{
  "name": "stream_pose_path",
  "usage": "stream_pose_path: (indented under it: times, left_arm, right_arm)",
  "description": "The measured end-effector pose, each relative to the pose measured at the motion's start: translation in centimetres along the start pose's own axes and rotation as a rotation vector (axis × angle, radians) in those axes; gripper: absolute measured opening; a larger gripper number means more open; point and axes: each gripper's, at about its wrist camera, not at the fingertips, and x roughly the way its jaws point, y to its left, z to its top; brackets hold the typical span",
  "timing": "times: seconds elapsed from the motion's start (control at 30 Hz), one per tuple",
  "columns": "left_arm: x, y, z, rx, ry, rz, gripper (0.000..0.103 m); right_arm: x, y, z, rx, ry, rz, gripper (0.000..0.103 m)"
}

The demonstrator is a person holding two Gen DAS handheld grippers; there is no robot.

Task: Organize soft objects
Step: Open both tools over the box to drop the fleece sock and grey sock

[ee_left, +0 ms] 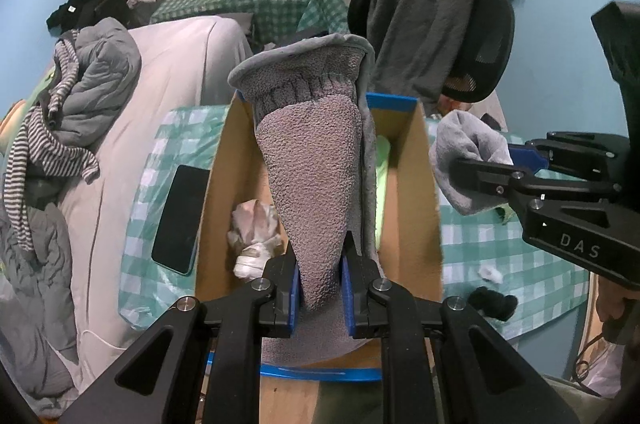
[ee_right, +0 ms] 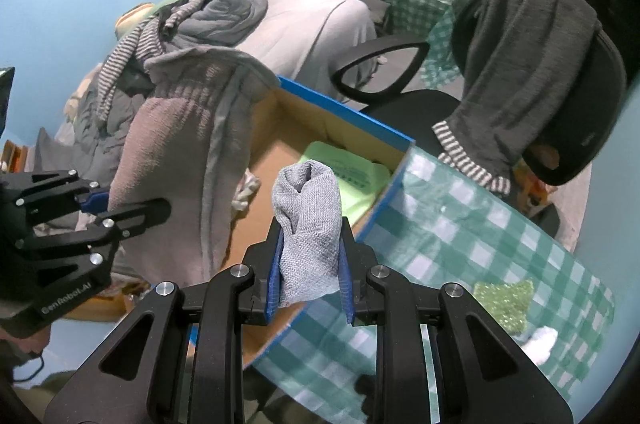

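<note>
My left gripper [ee_left: 320,278] is shut on a large grey fleece glove [ee_left: 312,160], held upright over the open cardboard box [ee_left: 424,192]; the glove also shows in the right wrist view [ee_right: 176,160]. My right gripper [ee_right: 310,280] is shut on a small light-grey knitted cloth [ee_right: 308,224], held above the box's right rim [ee_right: 384,208]; it shows in the left wrist view [ee_left: 468,160] to the right of the box. Inside the box lie a light-green folded cloth [ee_right: 344,172] and a crumpled whitish cloth [ee_left: 252,228].
The box stands on a table with a green checked cover [ee_right: 480,224]. A black phone [ee_left: 180,216] lies left of the box. A black soft item [ee_left: 492,302], a white scrap [ee_left: 492,274] and a green sponge [ee_right: 504,300] lie on the table. An office chair with a grey garment [ee_right: 532,64] stands behind. A bed [ee_left: 180,72] is left.
</note>
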Motion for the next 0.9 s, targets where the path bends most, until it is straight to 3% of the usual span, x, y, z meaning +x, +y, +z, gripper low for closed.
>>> stream_pose_path:
  times: [0.9]
  left_arm:
    - [5.7,1.4,1.2,0.046,0.112,-0.010,0.018]
  right_arm:
    - [6.6,1.0,2.1,0.071,0.101,0.004,0.023]
